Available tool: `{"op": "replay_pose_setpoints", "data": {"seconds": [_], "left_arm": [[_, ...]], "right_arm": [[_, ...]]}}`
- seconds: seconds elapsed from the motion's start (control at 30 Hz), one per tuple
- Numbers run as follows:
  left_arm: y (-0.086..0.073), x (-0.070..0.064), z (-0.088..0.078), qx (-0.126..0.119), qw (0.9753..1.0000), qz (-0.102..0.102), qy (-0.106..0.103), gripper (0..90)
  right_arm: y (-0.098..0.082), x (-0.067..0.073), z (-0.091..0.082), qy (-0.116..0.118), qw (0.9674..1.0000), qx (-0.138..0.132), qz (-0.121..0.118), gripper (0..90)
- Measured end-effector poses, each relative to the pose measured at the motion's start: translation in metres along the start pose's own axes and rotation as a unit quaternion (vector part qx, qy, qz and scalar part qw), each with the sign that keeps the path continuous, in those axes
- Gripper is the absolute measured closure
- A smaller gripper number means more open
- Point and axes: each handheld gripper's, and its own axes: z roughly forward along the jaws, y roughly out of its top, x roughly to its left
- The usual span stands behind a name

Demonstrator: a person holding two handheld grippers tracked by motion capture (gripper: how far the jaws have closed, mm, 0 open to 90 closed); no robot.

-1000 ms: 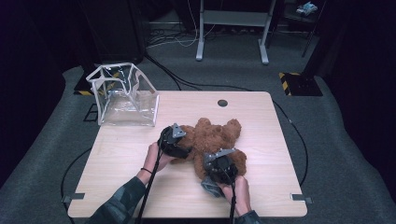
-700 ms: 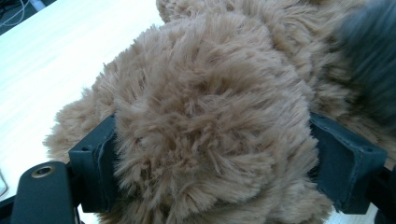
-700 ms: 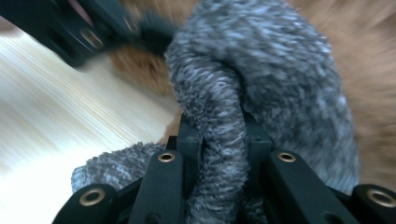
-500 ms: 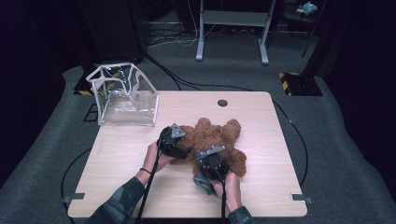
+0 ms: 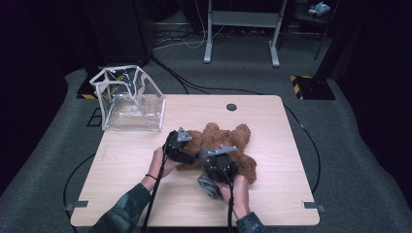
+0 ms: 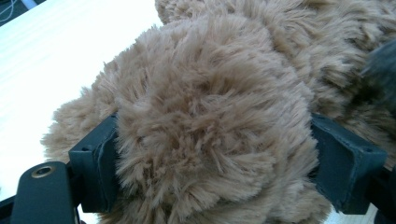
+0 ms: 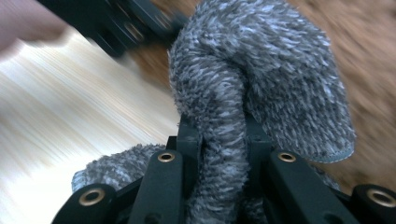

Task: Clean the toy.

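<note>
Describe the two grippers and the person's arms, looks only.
Both grippers, left and right, are black and bulky, each topped by a grey three-cornered plate, with a black cable trailing back along the forearm. The fingers are matte black blocks; brass-ringed holes dot the frame. Dark patterned sleeves; a thin dark band circles the left wrist.

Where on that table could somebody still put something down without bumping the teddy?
The far right corner of the table, beyond the teddy bear near the small dark hole, is bare. So is the near left strip below the clear bag. The middle is crowded: the left claw grips the bear, the right claw pinches a grey cloth.
</note>
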Motion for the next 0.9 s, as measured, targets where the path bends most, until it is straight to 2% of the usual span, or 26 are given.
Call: {"op": "replay_pose_setpoints", "data": {"seconds": [0.03,0.1,0.17,0.2,0.33,0.4,0.43,0.53,0.57,0.63,0.73,0.83,0.9], "left_arm": [[0.0,0.0,0.0,0.001,1.0,0.0,-0.001,15.4],[-0.001,0.001,0.0,0.0,1.0,0.0,-0.002,15.4],[-0.001,0.002,-0.001,0.0,1.0,0.0,-0.006,15.5],[-0.002,0.002,0.0,-0.004,1.0,-0.001,-0.004,15.5],[-0.003,0.003,-0.001,-0.004,1.0,-0.001,-0.008,15.4],[-0.003,0.002,0.0,-0.004,1.0,-0.001,-0.005,15.5],[-0.002,0.001,0.0,-0.006,1.0,0.001,-0.004,15.5],[-0.002,0.001,0.0,-0.006,1.0,-0.004,-0.004,15.5],[-0.003,0.002,0.0,-0.005,0.9999,-0.005,-0.007,15.4],[-0.003,0.004,0.0,-0.008,0.9999,-0.008,-0.01,15.5],[-0.003,0.004,-0.001,-0.008,0.9999,-0.007,-0.011,15.4],[-0.004,0.004,-0.001,-0.007,0.9999,-0.006,-0.01,15.4],[-0.004,0.005,-0.001,-0.006,0.9999,-0.006,-0.014,15.5]], "right_arm": [[0.003,0.003,0.004,-0.001,1.0,-0.001,-0.008,74.4],[0.005,0.008,0.016,0.001,0.9999,0.012,-0.005,74.3],[0.003,0.008,0.026,-0.01,0.9995,0.028,-0.007,74.5],[-0.001,0.006,0.029,-0.026,0.9991,0.032,-0.014,74.6],[-0.013,-0.008,0.025,-0.068,0.9969,0.036,-0.02,74.7],[-0.02,-0.015,0.023,-0.077,0.996,0.043,-0.015,74.7],[-0.022,-0.018,0.023,-0.082,0.9952,0.048,-0.022,74.6],[-0.023,-0.018,0.019,-0.084,0.995,0.05,-0.022,74.4],[-0.02,-0.016,0.018,-0.083,0.9955,0.041,-0.024,74.3],[-0.014,-0.009,0.011,-0.075,0.9965,0.028,-0.027,74.2],[-0.002,0.004,0.007,-0.05,0.9983,0.004,-0.028,74.2],[0.004,0.009,0.013,-0.031,0.9992,0.003,-0.027,74.1],[0.004,0.009,0.021,-0.03,0.9992,0.015,-0.022,74.1]]}}
